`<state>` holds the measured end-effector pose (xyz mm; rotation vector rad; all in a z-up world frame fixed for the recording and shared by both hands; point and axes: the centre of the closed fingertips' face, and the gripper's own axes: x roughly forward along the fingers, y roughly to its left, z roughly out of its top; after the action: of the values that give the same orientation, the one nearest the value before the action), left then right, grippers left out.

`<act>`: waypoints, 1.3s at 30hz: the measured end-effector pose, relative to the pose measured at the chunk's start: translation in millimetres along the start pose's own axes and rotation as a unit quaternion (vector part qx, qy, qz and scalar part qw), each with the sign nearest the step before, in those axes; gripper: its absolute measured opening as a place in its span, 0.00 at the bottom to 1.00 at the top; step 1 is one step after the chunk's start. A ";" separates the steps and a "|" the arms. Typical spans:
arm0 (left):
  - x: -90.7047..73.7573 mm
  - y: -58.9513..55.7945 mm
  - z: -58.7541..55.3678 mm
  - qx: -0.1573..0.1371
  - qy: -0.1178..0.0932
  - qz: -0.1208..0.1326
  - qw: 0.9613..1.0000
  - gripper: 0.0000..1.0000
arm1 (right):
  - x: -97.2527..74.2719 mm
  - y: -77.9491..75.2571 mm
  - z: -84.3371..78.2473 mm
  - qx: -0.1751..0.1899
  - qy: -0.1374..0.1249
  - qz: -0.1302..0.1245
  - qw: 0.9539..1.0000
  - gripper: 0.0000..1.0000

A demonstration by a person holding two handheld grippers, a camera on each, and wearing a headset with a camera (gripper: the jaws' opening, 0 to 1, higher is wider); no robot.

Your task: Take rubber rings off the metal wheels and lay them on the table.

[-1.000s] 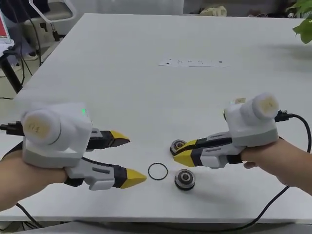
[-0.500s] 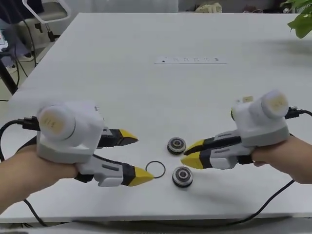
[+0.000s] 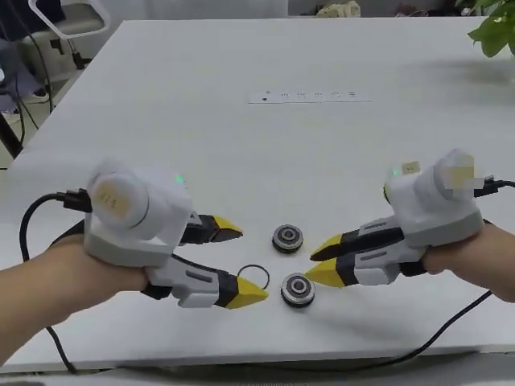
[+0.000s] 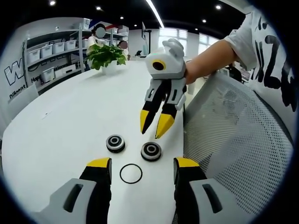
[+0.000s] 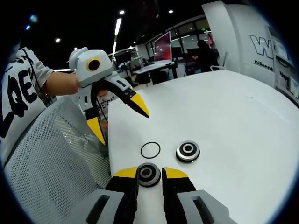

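Jaws of right hand-held gripper [image 3: 315, 263] slightly apart, now perhaps astride wheel [image 3: 298, 289]; left hand-held gripper [image 3: 253, 264] wide apart.

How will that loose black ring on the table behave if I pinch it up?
Probably floppy: the rubber ring is a very thin loop, so a pinch should squash it oval. Likely very light. Lying flat on the table, it offers little edge and may slide rather than lift.

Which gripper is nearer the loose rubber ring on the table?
Left. The left gripper's open jaws flank the rubber ring; the right gripper sits farther off, its tips at the nearer metal wheel.
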<state>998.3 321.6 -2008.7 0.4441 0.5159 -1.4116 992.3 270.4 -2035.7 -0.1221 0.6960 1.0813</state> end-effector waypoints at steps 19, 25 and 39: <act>25.5 -6.7 -6.0 0.011 0.021 -0.033 0.999 0.46 | 10.2 -2.1 -28.8 -0.033 0.042 0.007 0.999 0.19; 34.3 -10.1 -7.1 0.014 0.027 -0.043 0.999 0.44 | 12.9 -1.2 -31.3 -0.037 0.046 0.010 0.998 0.19; 49.7 -15.2 -10.3 0.010 0.039 -0.059 0.997 0.34 | 14.4 -1.2 -35.6 -0.043 0.050 0.011 0.998 0.18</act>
<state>986.6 285.7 -2045.9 0.4922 0.5998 -1.5178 981.0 266.0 -2072.2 -0.2452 0.7418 1.1327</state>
